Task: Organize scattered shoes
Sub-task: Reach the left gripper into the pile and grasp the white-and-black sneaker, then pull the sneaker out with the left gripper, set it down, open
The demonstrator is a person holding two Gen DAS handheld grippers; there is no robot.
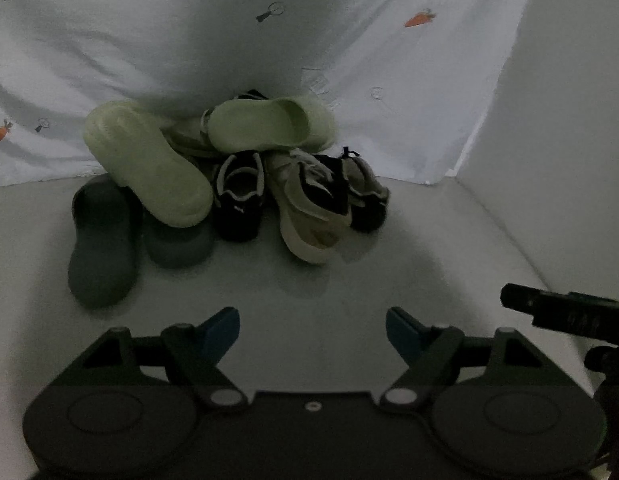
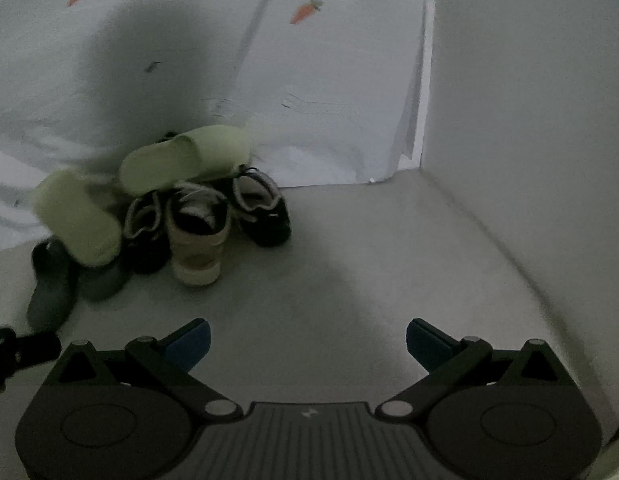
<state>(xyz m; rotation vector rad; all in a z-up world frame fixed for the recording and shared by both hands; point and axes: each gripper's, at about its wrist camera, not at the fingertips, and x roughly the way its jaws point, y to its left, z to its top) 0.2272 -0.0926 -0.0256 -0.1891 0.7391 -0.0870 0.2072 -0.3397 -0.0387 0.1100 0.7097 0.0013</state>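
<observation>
A heap of shoes lies on the grey floor against a white sheet. In the left wrist view a pale green slipper (image 1: 149, 164) leans sole up on two dark grey slippers (image 1: 103, 240); a second green slipper (image 1: 269, 126) tops the pile. Below it sit a black sneaker (image 1: 239, 198), a beige sneaker (image 1: 309, 208) and another black sneaker (image 1: 365, 196). My left gripper (image 1: 313, 334) hangs open and empty well short of the pile. In the right wrist view the beige sneaker (image 2: 197, 236) stands heel-first; my right gripper (image 2: 307, 344) is open and empty.
A white sheet with carrot prints (image 1: 419, 18) drapes behind the pile. A plain white wall (image 2: 529, 120) closes the right side and meets the floor (image 2: 369, 260) in a corner. The right gripper's body (image 1: 565, 308) shows at the left view's right edge.
</observation>
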